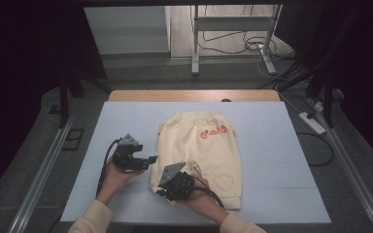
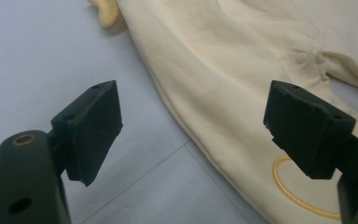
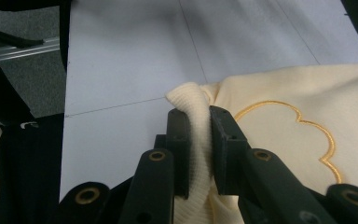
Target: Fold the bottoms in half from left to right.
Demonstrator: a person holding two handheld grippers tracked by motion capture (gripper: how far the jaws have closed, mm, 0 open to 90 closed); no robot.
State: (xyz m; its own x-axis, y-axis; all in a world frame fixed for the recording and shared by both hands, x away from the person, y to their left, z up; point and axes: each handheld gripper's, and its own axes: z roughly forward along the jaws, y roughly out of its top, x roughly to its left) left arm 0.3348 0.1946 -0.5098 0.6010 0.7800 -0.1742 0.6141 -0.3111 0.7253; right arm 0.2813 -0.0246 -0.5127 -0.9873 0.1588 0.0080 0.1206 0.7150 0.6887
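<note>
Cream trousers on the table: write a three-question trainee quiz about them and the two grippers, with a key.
1. True or false: the right gripper pinches a ribbed cuff of the cream trousers.
2. The left gripper is: A) shut on cloth B) open, holding nothing C) resting on the waistband.
3. Fill in: the trousers lie on a pale blue ___.

Key: 1 true; 2 B; 3 sheet.

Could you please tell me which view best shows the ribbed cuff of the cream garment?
The right gripper view: the ribbed knit cuff sits close up, pinched between the right gripper jaws. In the high view it is hidden under that gripper; the left gripper view shows other cloth.
</note>
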